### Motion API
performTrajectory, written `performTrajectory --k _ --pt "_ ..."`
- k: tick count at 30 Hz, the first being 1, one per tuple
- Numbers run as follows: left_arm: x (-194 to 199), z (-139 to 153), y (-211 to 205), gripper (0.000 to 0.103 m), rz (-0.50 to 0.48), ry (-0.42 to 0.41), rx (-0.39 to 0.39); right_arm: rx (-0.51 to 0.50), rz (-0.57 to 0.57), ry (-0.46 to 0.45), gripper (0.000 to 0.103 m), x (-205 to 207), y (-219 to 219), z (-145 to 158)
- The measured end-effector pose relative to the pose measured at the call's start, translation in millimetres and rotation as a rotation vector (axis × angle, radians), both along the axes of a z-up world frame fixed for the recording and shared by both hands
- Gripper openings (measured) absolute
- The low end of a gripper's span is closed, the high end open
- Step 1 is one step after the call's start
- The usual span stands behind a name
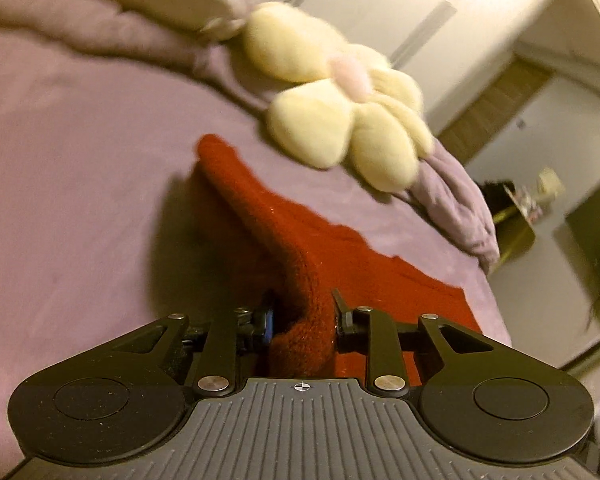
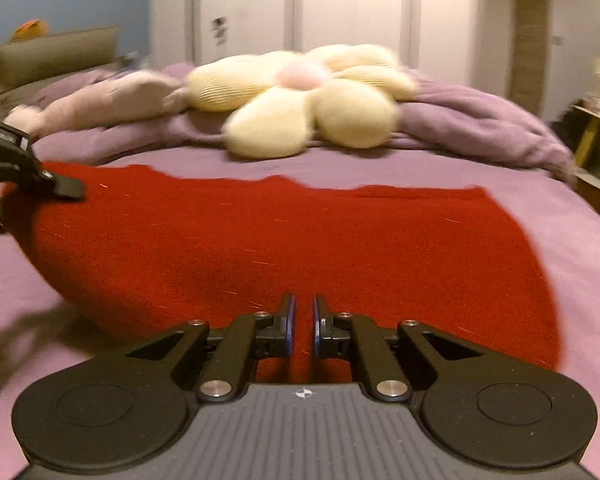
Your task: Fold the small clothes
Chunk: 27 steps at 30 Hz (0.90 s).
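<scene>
Purple bed [image 2: 420, 172], blurred red garment [image 2: 300, 232].

Warm, yellowish indoor light filled both views, brightest as glare on the white wardrobe doors [image 2: 352, 4]. The flower cushion [image 1: 340, 108] was smeared by motion blur in both views. The raised red garment [image 1: 300, 240] cast a dark shadow on the purple bedsheet [image 1: 80, 160]. Fisheye distortion bent the room's edges, with dark vignetted corners.

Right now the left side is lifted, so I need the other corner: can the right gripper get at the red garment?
Probably yes: the right gripper hovers over the red garment, nothing between.
</scene>
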<state>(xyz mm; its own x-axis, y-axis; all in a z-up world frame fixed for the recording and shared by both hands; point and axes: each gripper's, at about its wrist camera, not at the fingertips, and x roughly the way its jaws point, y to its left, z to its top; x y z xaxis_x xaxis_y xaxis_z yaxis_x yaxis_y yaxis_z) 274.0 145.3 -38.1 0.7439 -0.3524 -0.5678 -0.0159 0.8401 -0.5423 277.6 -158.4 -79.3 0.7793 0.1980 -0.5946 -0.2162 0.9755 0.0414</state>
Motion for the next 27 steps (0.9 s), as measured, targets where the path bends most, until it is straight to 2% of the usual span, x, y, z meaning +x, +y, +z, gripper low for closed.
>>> performTrajectory --k 4,8,13,16,18,21,25,27 --pt "6.5 20.0 -46.3 0.028 -0.097 -0.06 0.079 0.017 -0.121 0.021 0.007 -10.7 -40.4 -3.2" --pt "16.1 17.9 -97.5 0.028 -0.191 -0.07 0.099 -0.006 -0.202 0.036 0.007 -13.4 -70.2 -9.1" --pt "23.2 -2.5 -159.7 0.028 -0.305 -0.055 0.146 -0.088 -0.311 0.048 0.007 -16.7 -100.1 -20.0" --pt "32.2 -26.4 -192.7 0.028 -0.384 -0.021 0.19 -0.093 -0.338 0.057 0.007 -17.7 -115.8 -24.1" --pt "40.2 -48.4 -203.9 0.028 -0.399 0.015 0.217 -0.095 -0.344 0.059 0.007 -19.4 -120.7 -24.8" --pt "39.2 -53.0 -205.5 0.036 -0.388 -0.014 0.205 -0.078 -0.33 0.06 0.007 -16.6 -125.1 -23.8" --pt "27.3 -33.3 -197.2 0.063 -0.412 -0.04 0.164 -0.054 -0.287 0.037 0.008 -19.6 -125.0 -15.2" --pt "16.9 -14.4 -190.1 0.063 -0.403 -0.075 0.177 -0.068 -0.268 0.021 0.01 -19.4 -120.0 -11.6"
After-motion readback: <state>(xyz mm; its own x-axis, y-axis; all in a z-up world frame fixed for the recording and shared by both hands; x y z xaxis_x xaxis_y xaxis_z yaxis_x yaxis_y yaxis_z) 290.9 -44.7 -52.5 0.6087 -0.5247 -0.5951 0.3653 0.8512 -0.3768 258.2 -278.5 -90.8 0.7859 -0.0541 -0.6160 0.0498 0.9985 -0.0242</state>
